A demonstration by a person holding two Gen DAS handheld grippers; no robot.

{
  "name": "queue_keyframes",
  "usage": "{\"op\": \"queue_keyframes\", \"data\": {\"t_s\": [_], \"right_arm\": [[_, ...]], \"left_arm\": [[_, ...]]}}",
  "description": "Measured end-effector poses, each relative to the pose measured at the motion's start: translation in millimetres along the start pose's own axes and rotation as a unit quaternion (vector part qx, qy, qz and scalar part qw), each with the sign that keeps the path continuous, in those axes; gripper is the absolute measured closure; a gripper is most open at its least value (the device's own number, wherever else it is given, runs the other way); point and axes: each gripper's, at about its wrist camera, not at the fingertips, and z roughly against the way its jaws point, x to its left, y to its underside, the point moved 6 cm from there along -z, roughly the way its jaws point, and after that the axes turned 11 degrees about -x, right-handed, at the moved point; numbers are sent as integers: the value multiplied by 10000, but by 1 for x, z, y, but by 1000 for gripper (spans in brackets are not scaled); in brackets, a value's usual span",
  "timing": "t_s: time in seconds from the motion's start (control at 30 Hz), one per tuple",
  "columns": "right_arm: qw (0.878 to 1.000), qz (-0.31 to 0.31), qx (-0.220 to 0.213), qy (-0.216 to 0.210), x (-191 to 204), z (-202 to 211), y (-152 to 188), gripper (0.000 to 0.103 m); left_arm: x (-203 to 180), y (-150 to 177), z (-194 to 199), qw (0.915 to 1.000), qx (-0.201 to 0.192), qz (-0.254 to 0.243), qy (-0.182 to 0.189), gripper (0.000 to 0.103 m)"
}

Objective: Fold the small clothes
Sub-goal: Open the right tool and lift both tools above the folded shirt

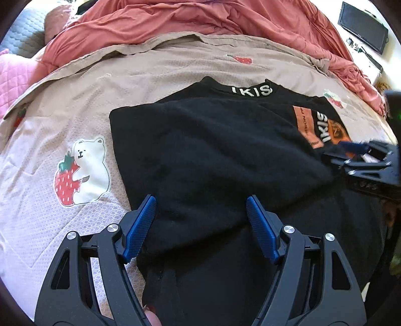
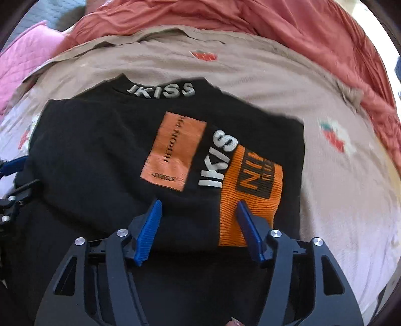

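A black top (image 1: 205, 150) with white "IKISS" lettering on the collar and orange patches lies folded on the bed; it also shows in the right wrist view (image 2: 100, 155). My left gripper (image 1: 201, 208) is open and empty, its blue pads just above the top's near left part. My right gripper (image 2: 198, 213) is open and empty over the near right part, one pad in front of the orange knit patch (image 2: 250, 185). The right gripper also shows at the right edge of the left wrist view (image 1: 356, 153).
A beige sheet (image 1: 75, 105) with bear-and-strawberry prints covers the bed. A rumpled red quilt (image 1: 200, 22) lies behind it, a pink quilted cover (image 2: 22, 62) at the far left. A dark screen (image 1: 362, 27) hangs at the upper right.
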Motion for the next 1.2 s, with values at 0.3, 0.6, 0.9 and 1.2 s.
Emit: {"op": "queue_keyframes", "data": {"t_s": [0.3, 0.6, 0.9, 1.2], "right_arm": [[9988, -415, -149, -206, -6, 21, -5, 22], [9975, -479, -470, -230, -8, 52, -6, 7], [9955, -406, -821, -228, -4, 78, -12, 6], [9934, -500, -992, -276, -10, 100, -13, 6]], "left_arm": [[-2, -13, 17, 9993, -305, 152, 125, 36], [-6, -21, 28, 9990, -421, 134, 118, 21], [-8, -26, 41, 9983, -573, 83, 65, 10], [-3, -24, 56, 9977, -664, 155, -38, 10]]}}
